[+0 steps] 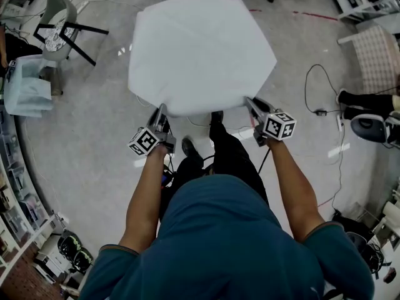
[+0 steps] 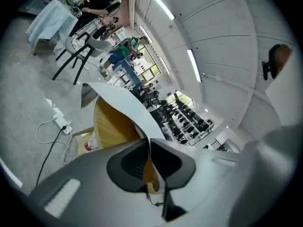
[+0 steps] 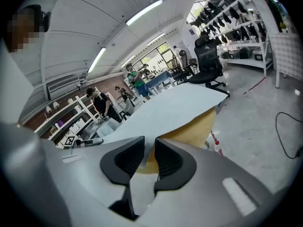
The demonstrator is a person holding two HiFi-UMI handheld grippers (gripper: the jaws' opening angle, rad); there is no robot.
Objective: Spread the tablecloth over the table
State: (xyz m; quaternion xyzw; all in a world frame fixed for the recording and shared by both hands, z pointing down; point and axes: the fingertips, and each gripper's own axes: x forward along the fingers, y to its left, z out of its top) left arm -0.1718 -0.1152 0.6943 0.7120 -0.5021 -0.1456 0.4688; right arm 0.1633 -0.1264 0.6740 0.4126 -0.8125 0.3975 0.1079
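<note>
Table (image 2: 111, 126) | tablecloth (image 1: 200, 49) on top | near edge pinched: left tongs (image 1: 161, 112), right tongs (image 1: 250, 104)

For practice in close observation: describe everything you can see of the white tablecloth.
The tablecloth is plain white, thin and smooth-looking, either fabric or plastic sheet. It lies spread over the yellowish table and hides it from above, with an angular outline. Its near edge stands raised off the tabletop. The left gripper and right gripper are each shut on that edge, one near each end. Nothing rests on top of it.
</note>
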